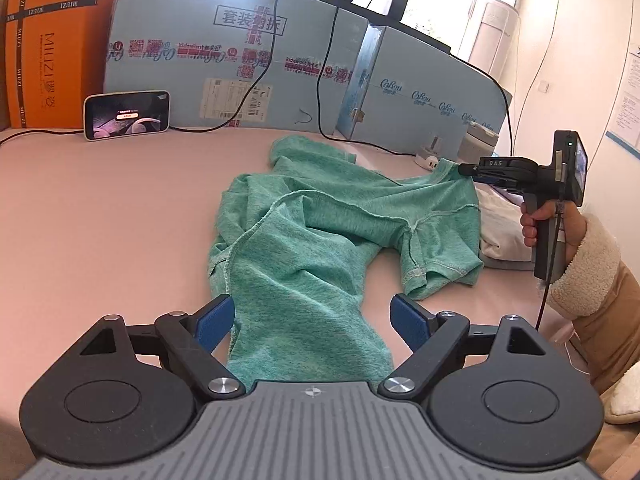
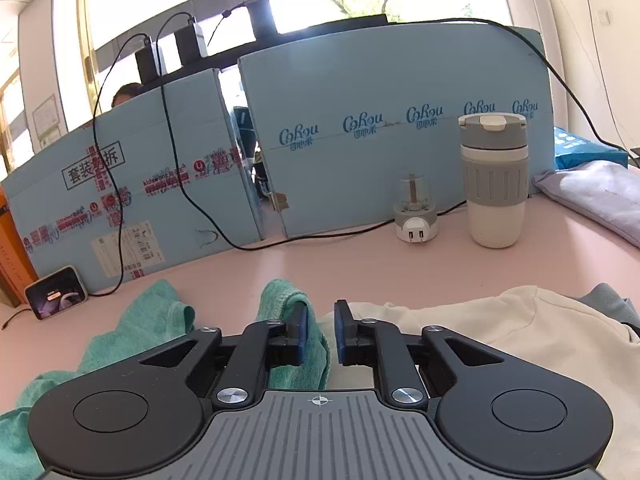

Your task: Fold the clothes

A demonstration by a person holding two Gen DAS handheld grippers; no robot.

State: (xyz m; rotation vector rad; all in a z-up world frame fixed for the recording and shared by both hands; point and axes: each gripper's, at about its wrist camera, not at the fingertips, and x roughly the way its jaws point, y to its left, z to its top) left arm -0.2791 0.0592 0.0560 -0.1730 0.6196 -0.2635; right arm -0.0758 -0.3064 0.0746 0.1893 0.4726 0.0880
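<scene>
A green T-shirt [image 1: 320,240] lies crumpled on the pink table [image 1: 100,220]. My left gripper [image 1: 313,320] stands wide open over the shirt's near end. The cloth runs between its blue pads [image 1: 216,322] without being pressed. At the shirt's far right corner is my right gripper [image 1: 466,170], held by a hand in a fleece-cuffed sleeve [image 1: 584,264]. In the right wrist view the right gripper [image 2: 322,332] has its jaws a little apart. A fold of the green shirt [image 2: 288,300] drapes over its left finger, and the pads do not clamp it.
Blue cardboard panels [image 1: 240,60] and an orange box [image 1: 52,48] wall the table's far side, with cables hanging down. A phone [image 1: 126,114] leans there. A tumbler [image 2: 494,184], a plug adapter [image 2: 414,216], a cream garment [image 2: 480,340] and a lavender cloth [image 2: 592,196] lie on the right.
</scene>
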